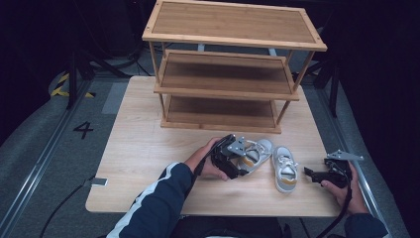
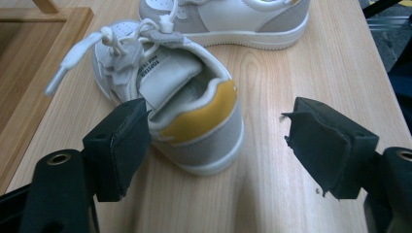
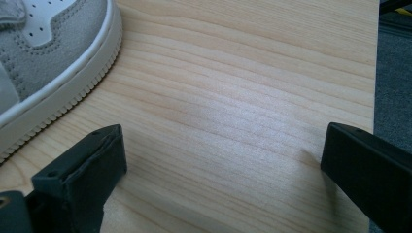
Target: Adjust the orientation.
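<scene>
Dark curtains are closing off the room around a pale wooden table point(image 1: 148, 148), where a three-tier bamboo rack point(image 1: 233, 74) is standing at the far side. Two small grey-and-white shoes are lying in front of it. The left gripper point(image 2: 216, 145) is reaching for the nearer shoe point(image 2: 189, 111) with jaws wide, one pad just beside the heel collar, nothing clamped. For a sound grip, I'd centre the yellow heel between the pads before squeezing. The right gripper point(image 3: 218, 165) is resting low beside the other shoe point(image 1: 286, 168), jaws spread and empty, forearm lying level.
</scene>
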The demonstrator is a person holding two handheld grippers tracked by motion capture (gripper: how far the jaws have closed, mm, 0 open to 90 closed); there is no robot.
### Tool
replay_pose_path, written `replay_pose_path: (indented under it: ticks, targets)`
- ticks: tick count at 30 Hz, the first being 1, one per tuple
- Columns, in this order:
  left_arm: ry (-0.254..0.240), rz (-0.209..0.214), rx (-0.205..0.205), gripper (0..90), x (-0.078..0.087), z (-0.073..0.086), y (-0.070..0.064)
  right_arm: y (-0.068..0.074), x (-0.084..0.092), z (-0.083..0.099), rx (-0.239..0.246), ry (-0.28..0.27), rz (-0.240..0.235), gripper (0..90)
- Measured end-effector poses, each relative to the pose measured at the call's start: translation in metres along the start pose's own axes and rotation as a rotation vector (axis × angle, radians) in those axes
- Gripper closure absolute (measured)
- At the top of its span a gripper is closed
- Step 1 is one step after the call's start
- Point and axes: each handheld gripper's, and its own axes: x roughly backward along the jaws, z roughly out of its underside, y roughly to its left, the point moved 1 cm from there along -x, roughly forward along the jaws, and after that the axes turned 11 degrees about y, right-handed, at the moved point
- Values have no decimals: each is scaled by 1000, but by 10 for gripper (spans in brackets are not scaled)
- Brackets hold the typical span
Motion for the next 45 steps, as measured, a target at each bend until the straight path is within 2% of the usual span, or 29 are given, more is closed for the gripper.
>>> replay_pose_path:
  ticks: [2, 4, 6, 10, 12, 16, 17, 18, 19, 21, 24, 29, 32, 38, 40, 41, 42, 44, 45]
  targets:
    - [14, 13, -4, 238, -6, -3, 2, 0, 0, 0, 0, 0, 0, 28]
    - [8, 2, -6, 236, -8, -4, 3, 0, 0, 0, 0, 0, 0, 28]
    - [-13, 27, -13, 340, -9, -6, 5, 0, 0, 0, 0, 0, 0, 28]
    - [2, 37, -26, 331, -14, -8, 5, 0, 0, 0, 0, 0, 0, 28]
    - [16, 27, -34, 348, -16, -10, 5, 0, 0, 0, 0, 0, 0, 28]
    - [26, 54, -31, 358, -23, -14, 6, 0, 0, 0, 0, 0, 0, 28]
    - [21, 56, -40, 388, -23, -14, 6, 0, 0, 0, 0, -1, 0, 28]
    - [18, 67, -47, 456, -22, -14, 6, 0, 0, 0, -1, 0, 0, 28]
    - [10, 118, -60, 585, -21, -12, 7, 0, 0, 0, -3, -1, -2, 28]
    - [10, 130, -67, 601, -20, -11, 7, 0, 0, 0, -3, -1, -2, 28]
    - [30, 121, -52, 632, -18, -10, 5, 0, 0, 0, -3, -1, -2, 28]
    - [57, 114, -66, 674, -13, -9, 2, 0, 0, 0, -3, -1, -2, 28]
    - [64, 112, -58, 704, -9, -4, 1, 0, 0, 0, -2, 0, -1, 28]
    - [81, 125, -44, 711, 7, 17, 0, 0, 0, 0, -2, -1, -2, 28]
    - [96, 121, -34, 712, 17, 28, -2, 0, 0, 0, 4, -1, -3, 28]
    - [96, 121, -34, 712, 17, 28, -2, 0, 0, 0, 4, -1, -3, 28]
    - [102, 110, -23, 712, 24, 38, -4, 0, 0, 0, 4, 0, -4, 28]
    - [107, 104, -18, 711, 28, 43, -4, 0, 0, 0, 5, 0, -4, 28]
    - [117, 92, -6, 711, 35, 52, -4, 0, 0, 0, 5, 0, -5, 28]
